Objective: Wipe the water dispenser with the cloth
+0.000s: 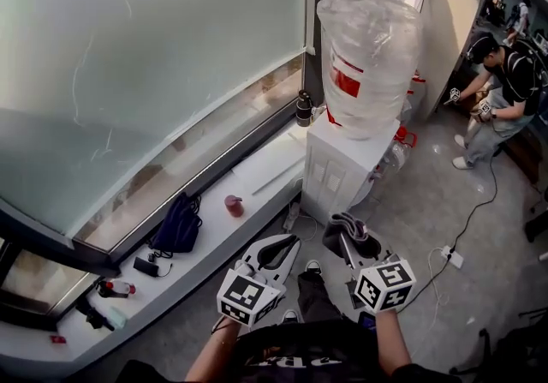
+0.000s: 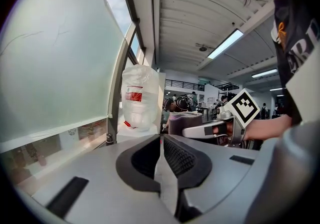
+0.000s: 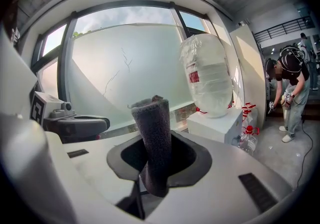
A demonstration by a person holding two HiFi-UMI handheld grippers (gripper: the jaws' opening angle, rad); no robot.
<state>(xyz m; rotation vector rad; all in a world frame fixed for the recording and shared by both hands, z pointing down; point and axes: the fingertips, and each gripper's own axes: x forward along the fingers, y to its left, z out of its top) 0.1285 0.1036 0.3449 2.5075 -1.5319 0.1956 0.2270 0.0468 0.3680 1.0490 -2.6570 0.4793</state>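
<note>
The white water dispenser (image 1: 339, 169) stands by the window with a large plastic-wrapped bottle (image 1: 366, 60) on top; it also shows ahead as the dispenser (image 3: 216, 124) and far off as the bottle (image 2: 136, 96). My right gripper (image 1: 349, 238) is shut on a dark grey cloth (image 3: 155, 140), which sticks up folded from between the jaws; the same cloth (image 1: 352, 233) shows short of the dispenser's front. My left gripper (image 1: 276, 251) is beside it, jaws shut and nothing between them. Both are held apart from the dispenser.
A white window ledge (image 1: 205, 231) on the left carries a dark blue bag (image 1: 179, 224), a pink cup (image 1: 234, 205) and small items. Spare water bottles (image 3: 247, 137) sit by the dispenser. A person (image 1: 501, 90) bends over at the far right; cables (image 1: 469, 218) cross the floor.
</note>
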